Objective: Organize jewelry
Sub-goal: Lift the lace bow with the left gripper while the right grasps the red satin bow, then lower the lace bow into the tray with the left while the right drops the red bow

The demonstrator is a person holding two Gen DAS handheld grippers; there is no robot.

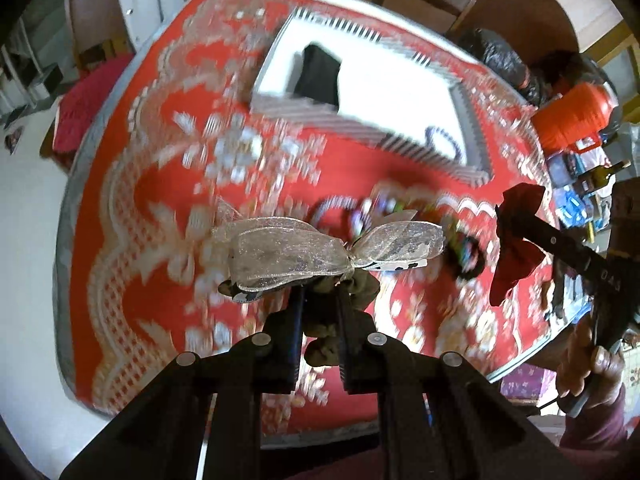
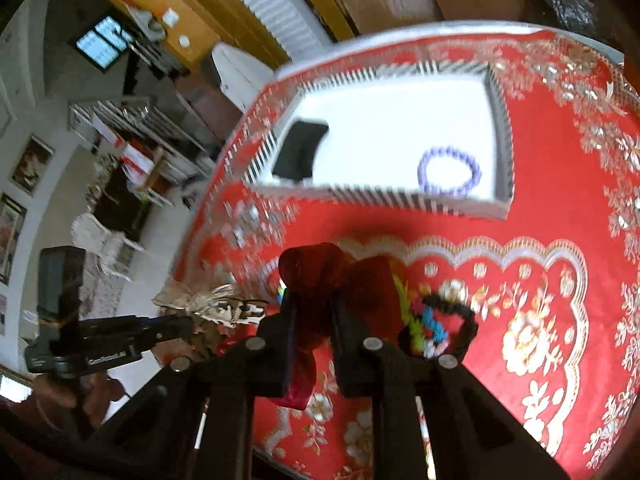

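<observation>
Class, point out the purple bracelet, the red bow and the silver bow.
purple bracelet (image 2: 449,172): right wrist view, lower bead arc.
red bow (image 2: 316,280): right wrist view, upper loop.
silver bow (image 1: 288,256): left wrist view, left loop.

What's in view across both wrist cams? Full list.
tray: 1, white with striped rim, far side of the table
black pouch: 1, in the tray's left end
bead bracelet: 1, purple, in the tray's right end
loose jewelry pile: several pieces, multicolour, on the cloth
tablecloth: 1, red with silver pattern
silver bow: 1, in the left gripper
red bow: 1, in the right gripper
</observation>
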